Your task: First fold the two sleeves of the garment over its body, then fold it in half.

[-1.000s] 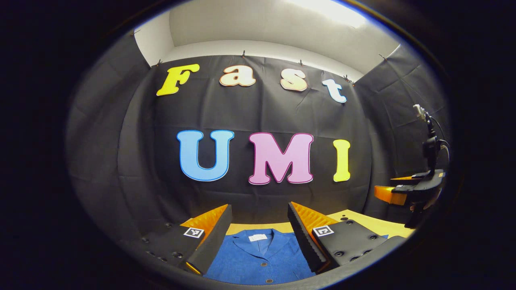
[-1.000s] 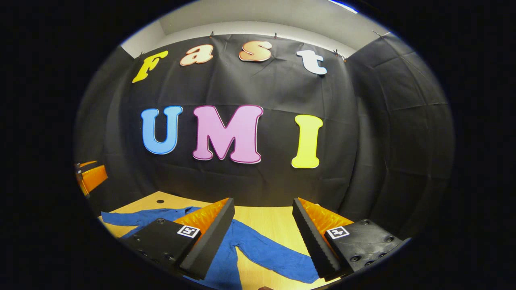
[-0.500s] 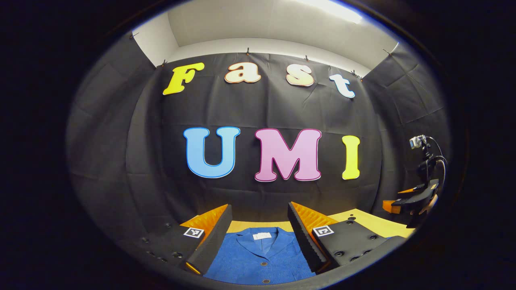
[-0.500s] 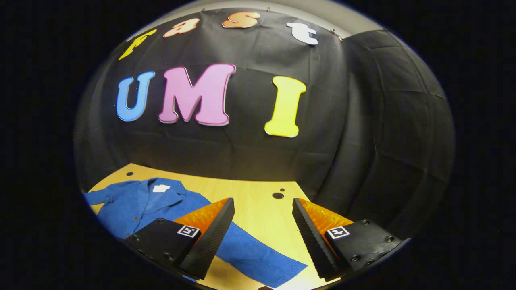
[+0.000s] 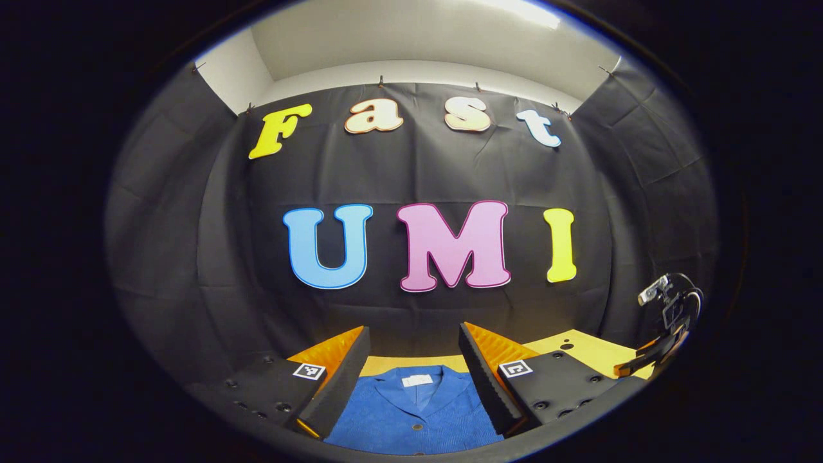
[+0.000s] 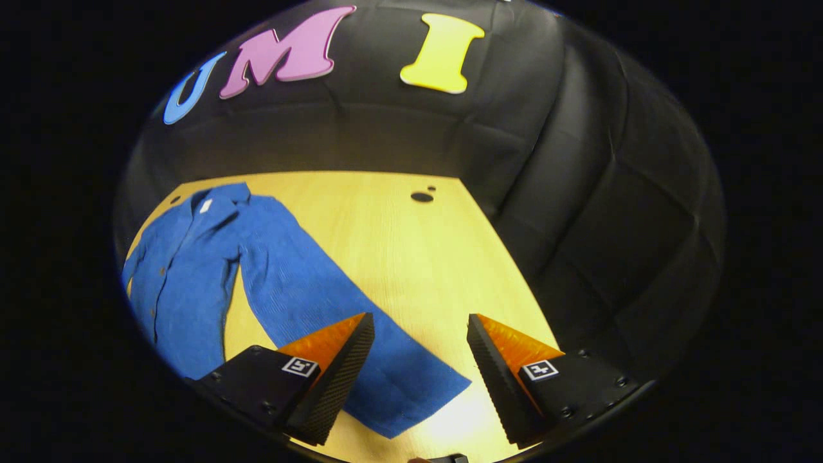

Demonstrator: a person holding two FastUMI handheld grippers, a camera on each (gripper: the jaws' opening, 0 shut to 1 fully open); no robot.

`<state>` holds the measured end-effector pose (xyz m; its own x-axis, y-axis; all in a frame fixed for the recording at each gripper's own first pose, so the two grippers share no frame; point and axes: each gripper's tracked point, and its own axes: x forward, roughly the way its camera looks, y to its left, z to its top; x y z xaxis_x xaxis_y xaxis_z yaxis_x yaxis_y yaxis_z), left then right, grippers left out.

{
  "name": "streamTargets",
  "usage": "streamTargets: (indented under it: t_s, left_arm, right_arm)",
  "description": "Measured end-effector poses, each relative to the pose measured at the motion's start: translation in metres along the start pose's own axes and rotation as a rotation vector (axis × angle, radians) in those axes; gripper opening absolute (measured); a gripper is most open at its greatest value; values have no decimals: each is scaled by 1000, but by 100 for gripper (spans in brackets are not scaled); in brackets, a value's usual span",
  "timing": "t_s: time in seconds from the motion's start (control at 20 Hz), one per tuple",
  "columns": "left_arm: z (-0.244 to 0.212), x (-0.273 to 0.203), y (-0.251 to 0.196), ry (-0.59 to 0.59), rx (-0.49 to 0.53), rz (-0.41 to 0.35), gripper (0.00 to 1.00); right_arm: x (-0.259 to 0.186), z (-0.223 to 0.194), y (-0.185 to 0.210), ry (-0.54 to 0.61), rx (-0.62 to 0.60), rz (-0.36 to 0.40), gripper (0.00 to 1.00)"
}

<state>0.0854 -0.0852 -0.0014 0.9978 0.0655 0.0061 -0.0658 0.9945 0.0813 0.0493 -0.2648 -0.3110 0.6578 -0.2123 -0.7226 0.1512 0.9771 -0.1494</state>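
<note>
Blue garment (image 6: pixel 186 270) lies flat on the counter (image 6: pixel 386 244), one sleeve (image 6: pixel 334 321) stretched out. Right hand-held gripper (image 6: pixel 418 360) — jaws wide — hangs above the sleeve cuff. Left hand-held gripper (image 5: pixel 415 373) — jaws wide, nothing held — hovers over the collar (image 5: pixel 418 386).

A blue shirt (image 6: pixel 186 270) lies flat on the yellow wooden table (image 6: pixel 398 257), collar toward the booth wall. One sleeve (image 6: pixel 334 321) stretches away from the shirt's body, running down to its cuff, which ends between the fingers of the right gripper (image 6: pixel 418 360). The fingers stand wide apart above the table, the cuff just under the gap. Beyond the shirt, near the table's far edge, sits a dark hole (image 6: pixel 422 197).
</note>
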Motion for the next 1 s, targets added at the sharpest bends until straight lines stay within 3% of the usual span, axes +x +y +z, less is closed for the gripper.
streamTargets:
  t_s: [0.3,0.5,0.7,0.8,0.85,1.0]
  left_arm:
    - [-3,1,-4,22,-2,27,80]
    - [-4,-2,-1,30,39,38,81]
    - [-5,4,5,20,26,23,80]
    - [-7,5,12,14,10,4,80]
    - [-9,4,23,18,16,0,80]
    - [-7,-3,58,4,24,13,80]
  right_arm:
    - [21,-64,6,176,58,57,98]
    - [21,-64,16,168,118,103,90]
    - [19,-60,29,159,163,125,14]
    - [6,-50,45,147,240,146,11]
    - [2,-33,52,86,264,144,6]
    - [-22,15,91,-7,227,204,5]
